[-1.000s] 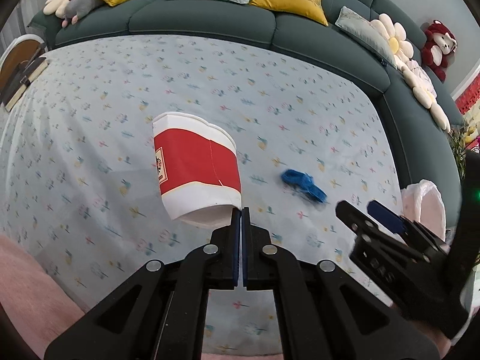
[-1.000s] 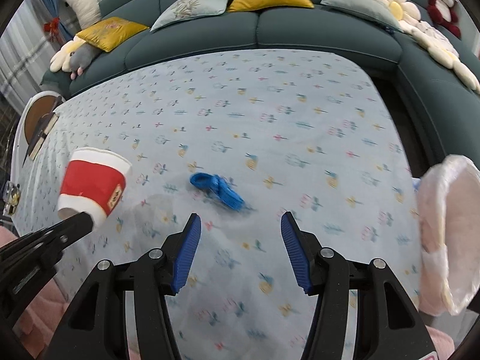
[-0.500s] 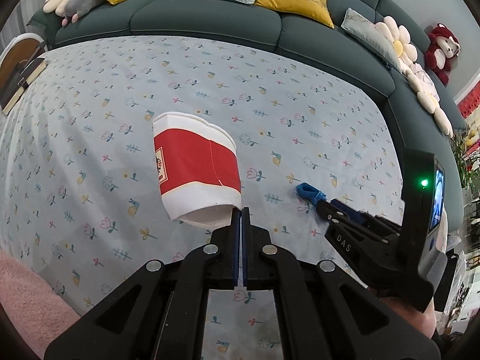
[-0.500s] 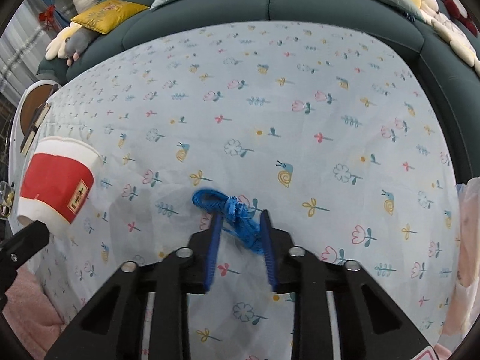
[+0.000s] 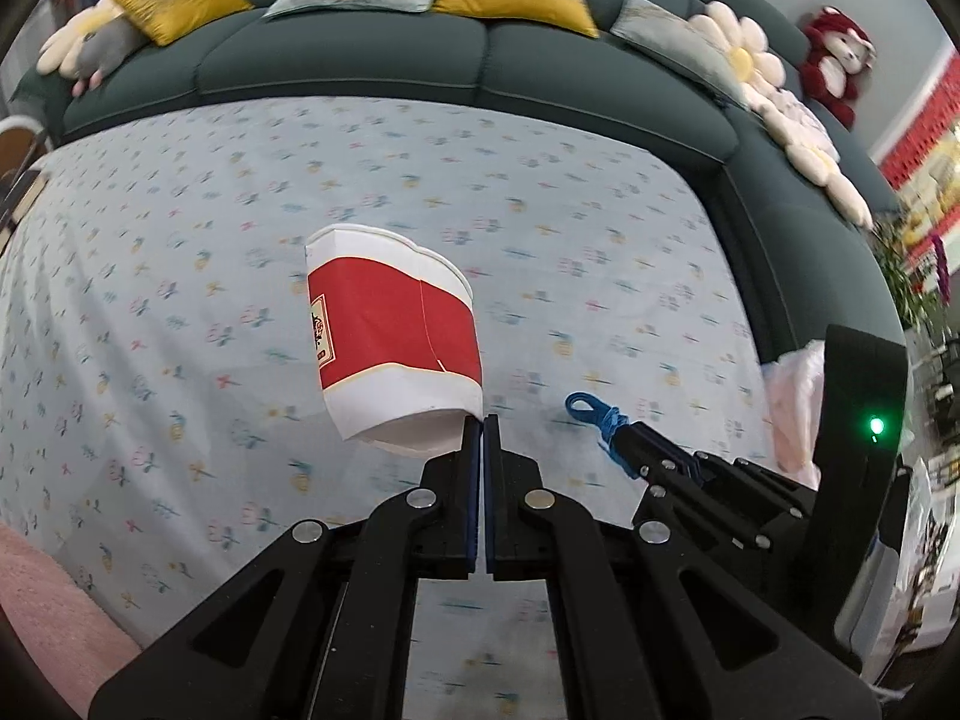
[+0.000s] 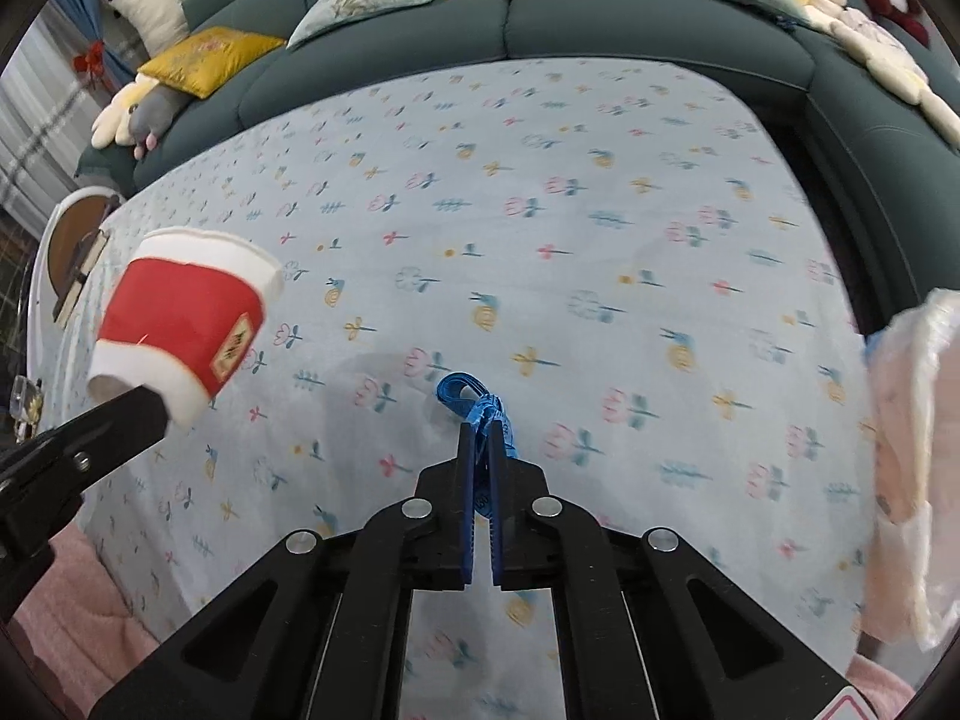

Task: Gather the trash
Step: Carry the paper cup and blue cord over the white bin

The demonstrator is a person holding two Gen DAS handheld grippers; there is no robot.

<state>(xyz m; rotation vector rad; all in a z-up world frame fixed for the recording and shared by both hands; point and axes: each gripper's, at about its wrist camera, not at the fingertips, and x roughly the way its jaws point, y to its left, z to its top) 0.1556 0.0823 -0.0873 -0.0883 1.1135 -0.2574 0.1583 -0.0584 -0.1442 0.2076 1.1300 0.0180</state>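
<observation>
The floral tablecloth [image 6: 600, 192] spreads wide and bare up to the teal sofa [image 5: 360, 60]. Only the right wrist view shows the pink bag [image 6: 912, 450] fully, at the cloth's right edge. The left gripper [image 5: 483, 426] pinches the red paper cup's [image 5: 390, 336] rim. The right gripper [image 6: 480, 438] is clamped on the blue strap [image 6: 465, 393].

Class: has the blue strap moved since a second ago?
Yes. The blue strap lay flat on the flowered cloth; now the right gripper pinches it.
</observation>
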